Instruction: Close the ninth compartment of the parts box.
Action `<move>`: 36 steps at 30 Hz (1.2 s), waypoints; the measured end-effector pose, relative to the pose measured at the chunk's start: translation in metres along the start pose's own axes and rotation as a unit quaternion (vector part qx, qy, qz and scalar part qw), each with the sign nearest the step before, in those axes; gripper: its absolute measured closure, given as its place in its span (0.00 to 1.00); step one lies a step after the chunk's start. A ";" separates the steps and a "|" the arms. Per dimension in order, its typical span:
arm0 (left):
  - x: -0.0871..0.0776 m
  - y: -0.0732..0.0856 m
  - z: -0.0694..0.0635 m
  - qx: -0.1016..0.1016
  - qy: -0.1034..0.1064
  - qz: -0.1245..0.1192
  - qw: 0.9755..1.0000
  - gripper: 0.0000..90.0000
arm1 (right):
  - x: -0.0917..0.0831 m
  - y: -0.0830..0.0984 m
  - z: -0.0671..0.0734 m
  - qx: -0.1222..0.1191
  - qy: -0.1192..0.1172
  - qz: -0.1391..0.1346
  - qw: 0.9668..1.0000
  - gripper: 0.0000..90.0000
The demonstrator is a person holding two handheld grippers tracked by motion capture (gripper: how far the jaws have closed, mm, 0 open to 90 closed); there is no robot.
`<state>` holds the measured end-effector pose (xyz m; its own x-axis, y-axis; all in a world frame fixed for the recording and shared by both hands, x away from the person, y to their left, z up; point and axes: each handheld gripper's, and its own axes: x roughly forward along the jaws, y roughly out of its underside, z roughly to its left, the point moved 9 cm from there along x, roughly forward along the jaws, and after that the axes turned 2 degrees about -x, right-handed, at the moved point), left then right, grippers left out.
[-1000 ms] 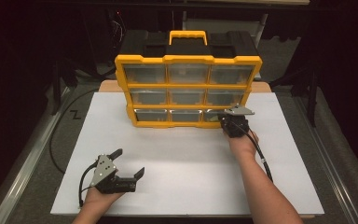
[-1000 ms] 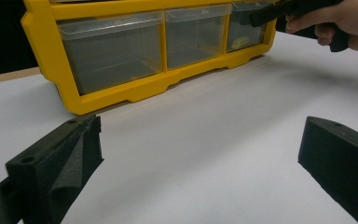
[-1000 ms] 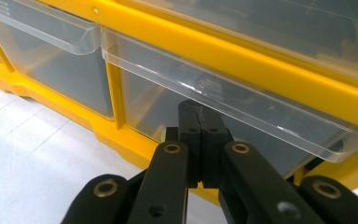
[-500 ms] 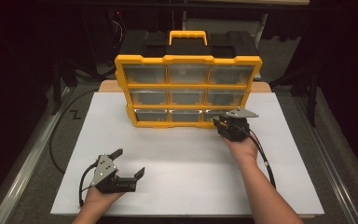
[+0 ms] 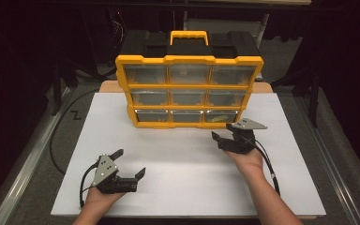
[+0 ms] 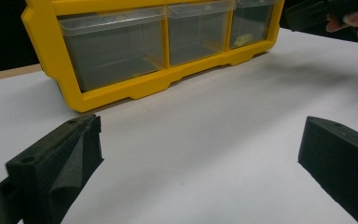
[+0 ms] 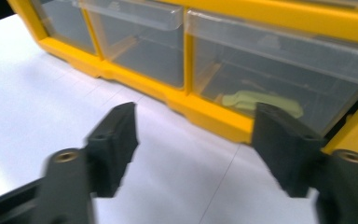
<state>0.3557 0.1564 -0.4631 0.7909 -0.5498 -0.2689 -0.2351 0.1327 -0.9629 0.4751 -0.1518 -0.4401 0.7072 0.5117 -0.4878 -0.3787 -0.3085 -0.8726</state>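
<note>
A yellow organiser (image 5: 189, 91) with clear drawers stands upright at the back of the white board (image 5: 187, 187). Its bottom right drawer (image 5: 221, 116) (image 7: 279, 70) holds a pale yellow-green piece (image 7: 261, 100). My right gripper (image 5: 221, 131) (image 7: 193, 126) sits just in front of that drawer, a short gap away. Its jaws have just been opening and nothing is between them. My left gripper (image 5: 130, 162) (image 6: 200, 135) rests at the front left of the board, wide open and empty. It faces the organiser's bottom row (image 6: 121, 88).
The board's front and middle are bare white. A black cable (image 5: 267, 164) trails from the right gripper along the forearm. A metal rail (image 5: 28, 173) runs along the table's left side. The surroundings behind the organiser are dark.
The right gripper has drawn back from the bottom right drawer toward the person, and its jaws have gone from shut to open. The left gripper has stayed still.
</note>
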 end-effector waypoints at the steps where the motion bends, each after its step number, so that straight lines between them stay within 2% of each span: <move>1: 0.000 0.000 0.000 0.000 0.000 0.000 1.000 0.00 | -0.002 0.001 0.001 0.002 -0.003 -0.002 1.000 0.27; 5: 0.000 0.001 0.000 0.000 0.000 0.003 1.000 0.00 | -0.010 0.007 0.007 0.000 -0.006 -0.008 1.000 0.13; 7: 0.001 0.001 0.000 -0.001 0.000 0.003 1.000 0.00 | -0.013 0.010 0.008 -0.004 -0.003 -0.009 1.000 0.01; 15: 0.000 0.001 0.002 -0.003 -0.003 0.003 1.000 0.00 | -0.027 0.018 0.014 -0.021 0.002 -0.021 1.000 0.01; 23: -0.001 0.002 0.003 -0.007 -0.005 0.005 1.000 0.00 | -0.039 0.024 0.018 -0.018 -0.004 -0.033 0.999 0.01; 36: -0.004 0.002 0.008 -0.010 -0.011 0.004 1.000 0.00 | -0.073 0.043 0.010 -0.020 0.006 -0.050 0.999 0.01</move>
<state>0.3565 0.1655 -0.4641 0.8013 -0.5299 -0.2777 -0.2524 0.1214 -0.9600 0.4009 -0.1944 -0.4419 0.7471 0.5323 -0.3983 -0.2823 -0.2884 -0.9150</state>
